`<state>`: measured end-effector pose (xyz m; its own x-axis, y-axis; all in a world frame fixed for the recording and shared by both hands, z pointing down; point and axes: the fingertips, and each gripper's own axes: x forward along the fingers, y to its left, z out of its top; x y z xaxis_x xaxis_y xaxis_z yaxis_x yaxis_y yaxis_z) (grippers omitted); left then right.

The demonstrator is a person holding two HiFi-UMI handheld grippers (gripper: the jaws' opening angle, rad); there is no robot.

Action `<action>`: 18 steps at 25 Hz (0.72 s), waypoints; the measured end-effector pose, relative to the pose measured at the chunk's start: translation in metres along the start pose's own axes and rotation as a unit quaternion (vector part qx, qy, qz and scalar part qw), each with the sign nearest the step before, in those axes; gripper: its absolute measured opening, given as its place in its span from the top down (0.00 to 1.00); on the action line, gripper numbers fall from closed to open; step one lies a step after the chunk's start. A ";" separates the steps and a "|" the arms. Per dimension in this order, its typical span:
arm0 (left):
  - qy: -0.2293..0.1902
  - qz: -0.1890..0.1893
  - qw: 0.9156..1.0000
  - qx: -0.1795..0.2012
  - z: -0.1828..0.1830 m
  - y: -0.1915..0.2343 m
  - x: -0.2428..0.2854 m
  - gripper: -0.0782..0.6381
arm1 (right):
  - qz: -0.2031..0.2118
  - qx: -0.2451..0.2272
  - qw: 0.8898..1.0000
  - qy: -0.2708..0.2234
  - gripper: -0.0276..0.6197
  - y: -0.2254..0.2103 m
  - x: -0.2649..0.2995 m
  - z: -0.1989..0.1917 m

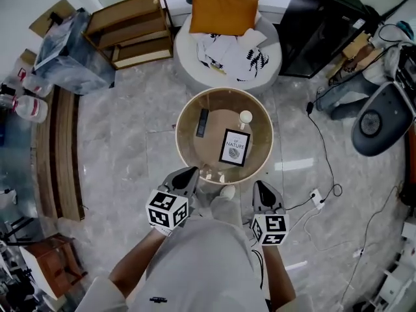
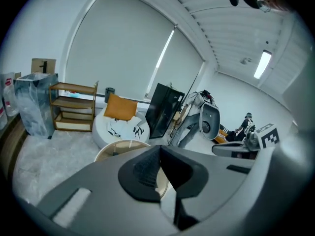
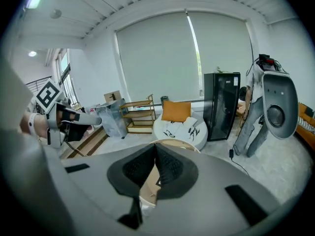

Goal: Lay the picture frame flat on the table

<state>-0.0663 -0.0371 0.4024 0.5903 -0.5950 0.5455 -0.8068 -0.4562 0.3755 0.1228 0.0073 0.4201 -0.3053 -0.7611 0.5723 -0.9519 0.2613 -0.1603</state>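
Observation:
The picture frame [image 1: 234, 147], black-edged with a white print, is on the round wooden table [image 1: 188, 149], right of its middle; its face shows from above, and whether it leans or lies flat I cannot tell. My left gripper [image 1: 190, 173] [image 2: 160, 154] hovers at the table's near-left rim, shut and empty. My right gripper [image 1: 260, 186] [image 3: 155, 149] hangs just off the near-right rim, also shut on nothing. Neither gripper touches the frame. The table's rim [image 2: 114, 147] [image 3: 178, 142] shows past both pairs of jaws.
A black remote [image 1: 202, 122] and a white cup [image 1: 245, 117] share the table. Beyond stand a white round seat with an orange cushion [image 1: 223, 12], a wooden shelf [image 1: 130, 30] and a black cabinet [image 1: 318, 25]. Cables and a power strip [image 1: 317, 199] lie on the floor at the right.

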 end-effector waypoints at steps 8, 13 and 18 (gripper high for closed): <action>-0.021 -0.018 0.998 0.048 0.025 -0.003 -0.033 0.88 | -0.012 0.011 0.999 -0.050 0.95 0.020 -0.030 0.033; -0.022 -0.031 0.998 0.054 0.025 -0.006 -0.044 0.88 | -0.021 0.010 0.998 -0.064 0.95 0.031 -0.040 0.035; -0.025 -0.039 0.997 0.067 0.024 -0.009 -0.053 0.88 | -0.029 0.014 0.997 -0.068 0.95 0.039 -0.049 0.034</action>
<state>-0.0893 -0.0169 0.3521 0.6549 -0.5840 0.4797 -0.7492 -0.5848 0.3109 0.1003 0.0351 0.3585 -0.2489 -0.8480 0.4679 -0.9678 0.1989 -0.1543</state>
